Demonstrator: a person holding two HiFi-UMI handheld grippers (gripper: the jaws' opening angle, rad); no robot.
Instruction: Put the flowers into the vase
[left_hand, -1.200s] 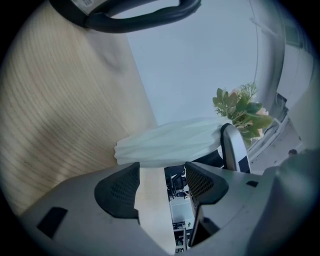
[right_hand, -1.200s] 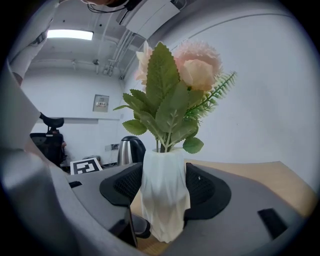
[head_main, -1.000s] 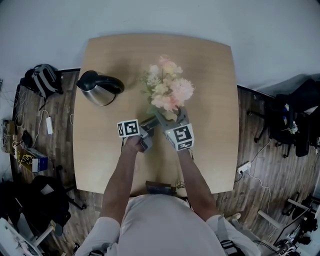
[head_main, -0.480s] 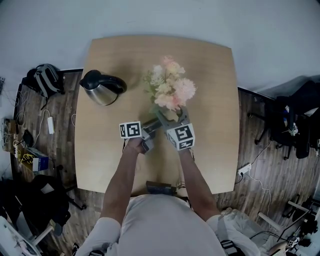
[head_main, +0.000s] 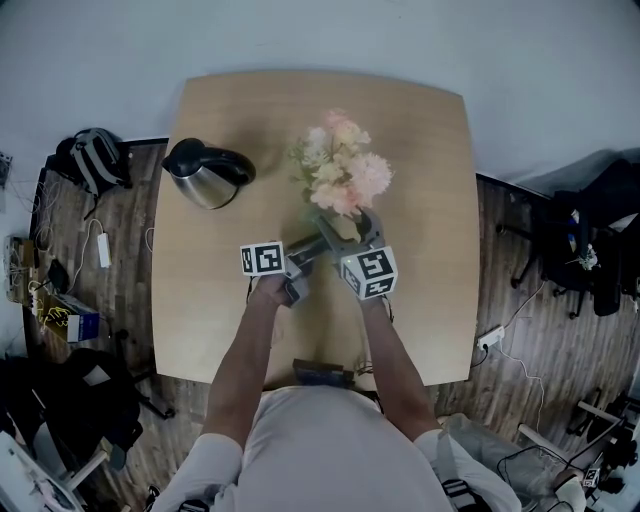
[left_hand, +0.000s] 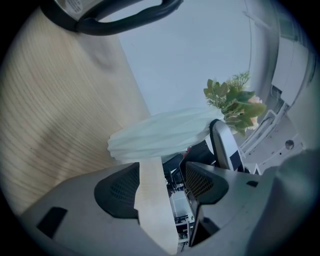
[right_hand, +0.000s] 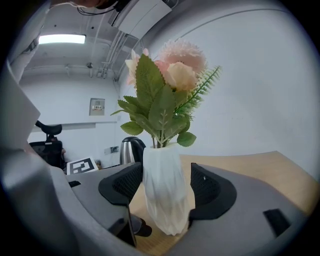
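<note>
vase (right_hand: 165, 200): white, twisted ridges | flowers (right_hand: 182, 56): pink and cream, green leaves | kettle (head_main: 205, 180): shiny silver, black handle and lid | surface (head_main: 420, 150): pale wood grain | floor (head_main: 535, 295): dark brown planks

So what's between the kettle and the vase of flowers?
Just bare tabletop: in the head view nothing lies between the kettle and the vase holding the flowers.

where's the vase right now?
The vase stands near the middle of the table in the head view, under the flowers and right of the kettle. The right gripper has its jaws closed on it.
</note>
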